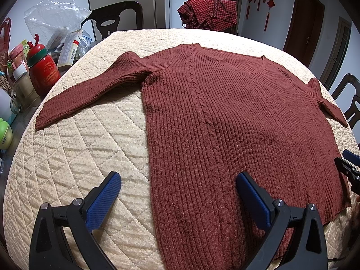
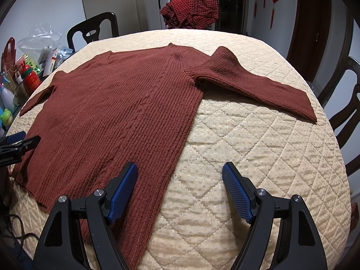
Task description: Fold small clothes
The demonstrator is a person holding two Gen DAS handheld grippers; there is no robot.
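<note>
A dark red ribbed V-neck sweater (image 1: 225, 117) lies flat, front up, on the cream quilted table cover (image 1: 78, 157), both sleeves spread out; it also shows in the right wrist view (image 2: 117, 112). My left gripper (image 1: 177, 177) is open and empty above the sweater's left bottom hem edge, one finger over the quilt, one over the knit. My right gripper (image 2: 180, 168) is open and empty above the sweater's right bottom hem edge. Each gripper's tip shows at the edge of the other view: the right gripper (image 1: 346, 164) and the left gripper (image 2: 20, 139).
A red checked garment (image 1: 209, 13) is heaped at the table's far edge. Clutter stands at the left: a red Christmas bottle (image 1: 43, 72), boxes, a plastic bag (image 1: 54, 18). Dark chairs (image 1: 117, 18) stand around the table, one at the right (image 2: 346, 94).
</note>
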